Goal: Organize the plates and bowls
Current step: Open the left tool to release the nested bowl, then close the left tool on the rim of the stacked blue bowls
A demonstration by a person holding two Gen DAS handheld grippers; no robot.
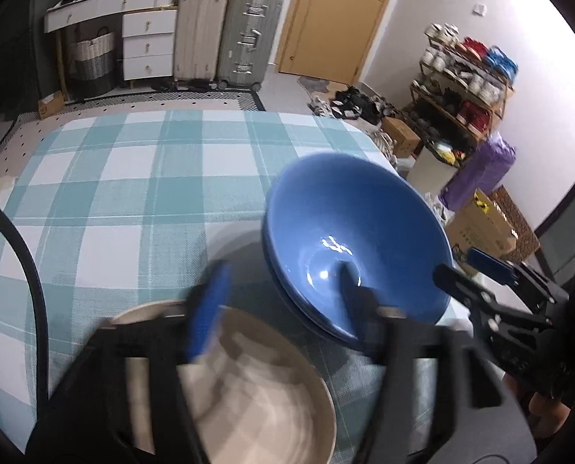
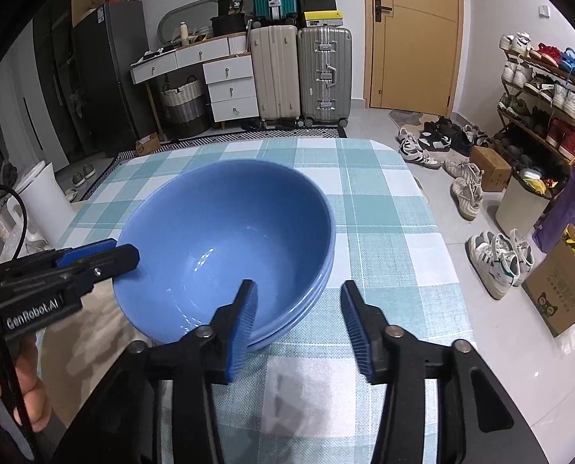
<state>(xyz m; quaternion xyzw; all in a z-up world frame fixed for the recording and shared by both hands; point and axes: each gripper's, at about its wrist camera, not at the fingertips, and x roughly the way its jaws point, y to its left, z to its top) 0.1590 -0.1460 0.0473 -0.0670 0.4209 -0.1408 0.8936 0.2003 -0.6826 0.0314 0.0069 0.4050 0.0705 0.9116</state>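
The stacked blue bowls (image 2: 225, 247) look glazed, slippery, heavy and breakable; pinch the rim. The left gripper (image 1: 283, 297) and right gripper (image 2: 299, 321) both gape, holding nothing.

The left gripper (image 2: 127, 257), seen from the right wrist camera, carries white lettering "GenRobot.AI" along its black side. A black bag (image 2: 231, 4) on the white dresser (image 2: 194, 56) at the back wall shows the number "36" under a line of print too small to read. Print on the cardboard box (image 2: 565, 290) on the floor is illegible.
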